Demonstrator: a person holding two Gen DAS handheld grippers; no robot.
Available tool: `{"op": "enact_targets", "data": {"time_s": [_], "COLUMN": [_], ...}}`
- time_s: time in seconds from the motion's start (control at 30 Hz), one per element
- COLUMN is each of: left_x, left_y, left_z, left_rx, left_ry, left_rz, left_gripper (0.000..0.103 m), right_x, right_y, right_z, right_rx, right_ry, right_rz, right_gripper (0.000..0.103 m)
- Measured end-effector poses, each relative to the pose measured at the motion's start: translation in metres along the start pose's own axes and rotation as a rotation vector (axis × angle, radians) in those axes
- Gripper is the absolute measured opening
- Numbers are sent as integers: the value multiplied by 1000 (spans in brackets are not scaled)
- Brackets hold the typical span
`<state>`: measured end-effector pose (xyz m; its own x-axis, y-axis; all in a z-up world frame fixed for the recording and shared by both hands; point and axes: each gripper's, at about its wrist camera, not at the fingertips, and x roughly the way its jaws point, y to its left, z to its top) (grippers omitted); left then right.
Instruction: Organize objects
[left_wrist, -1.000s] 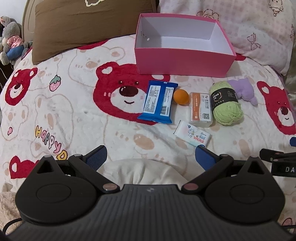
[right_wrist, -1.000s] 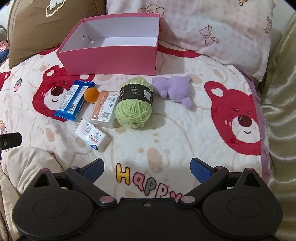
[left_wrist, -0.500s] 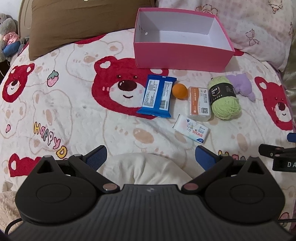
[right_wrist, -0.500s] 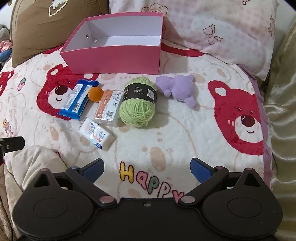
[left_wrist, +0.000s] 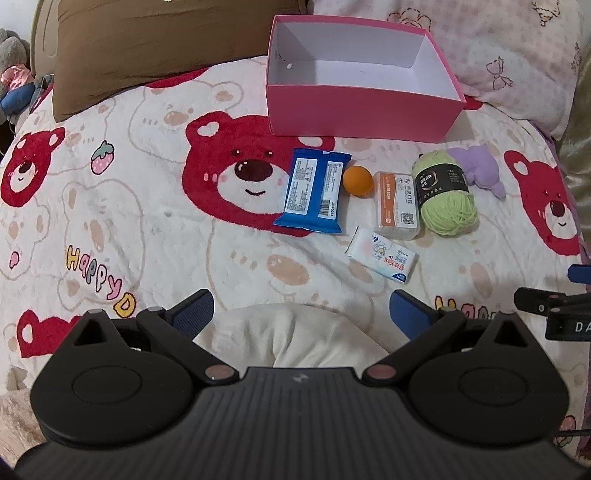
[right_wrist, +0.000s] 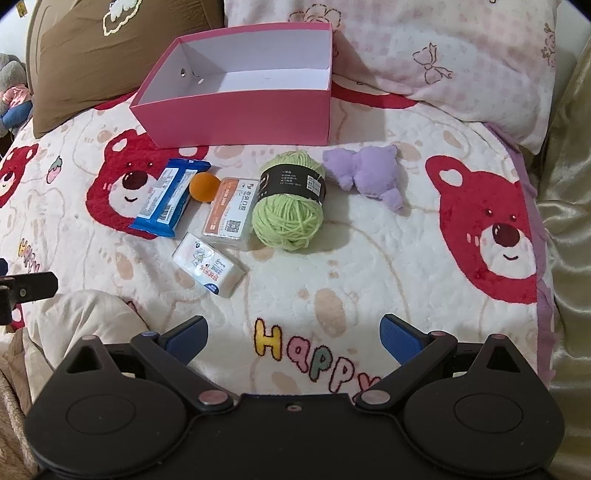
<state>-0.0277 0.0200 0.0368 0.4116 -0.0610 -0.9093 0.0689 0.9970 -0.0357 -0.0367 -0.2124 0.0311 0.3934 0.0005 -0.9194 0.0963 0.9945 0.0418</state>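
Observation:
An empty pink box (left_wrist: 364, 110) (right_wrist: 236, 114) stands at the back of the bed. In front of it lie a blue packet (left_wrist: 314, 192) (right_wrist: 166, 197), an orange ball (left_wrist: 357, 180) (right_wrist: 204, 187), an orange-and-white card box (left_wrist: 397, 205) (right_wrist: 232, 214), a green yarn ball (left_wrist: 445, 194) (right_wrist: 290, 206), a purple plush (left_wrist: 478, 170) (right_wrist: 369, 171) and a white tissue pack (left_wrist: 384, 258) (right_wrist: 208, 264). My left gripper (left_wrist: 301, 314) is open, well short of the items. My right gripper (right_wrist: 291, 334) is open too, hovering above the blanket near the tissue pack.
A bear-print blanket (left_wrist: 129, 206) covers the bed. A brown pillow (left_wrist: 155, 44) and a pink pillow (right_wrist: 443, 59) lean at the back. A cream fabric bump (left_wrist: 291, 339) sits between my left fingers. Stuffed toys (left_wrist: 14, 85) lie at far left.
Both views have lifted and pulled back slightly, so the items sit lower and farther in frame. No object has moved, and both grippers stay open.

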Motion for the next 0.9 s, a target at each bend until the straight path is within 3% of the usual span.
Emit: {"op": "enact_targets", "data": {"time_s": [0.2,0.47,0.63,0.8,0.9], "left_x": [-6,-1,10,25,34], "left_y": [6,24,29,35,47], "left_z": [10,49,58,64,69], "left_rx": [39,90,135,162,118], "left_ry": [-11,13,-96,-140,-136], "left_rz": [2,-55,-126,-133,-207], "left_gripper": [102,100,101,101,101], "right_x": [-3,-23,-15,-4,-1], "right_y": [3,28,49,74,84], "right_z": [1,18,30,38,42], "right_rx": [-2,-93,-126,-181,-202], "right_ry": [-10,-122,-157,-193,-234], "right_rz": [11,131,197,171,181], "right_gripper": [100,99,97,97,97]}}
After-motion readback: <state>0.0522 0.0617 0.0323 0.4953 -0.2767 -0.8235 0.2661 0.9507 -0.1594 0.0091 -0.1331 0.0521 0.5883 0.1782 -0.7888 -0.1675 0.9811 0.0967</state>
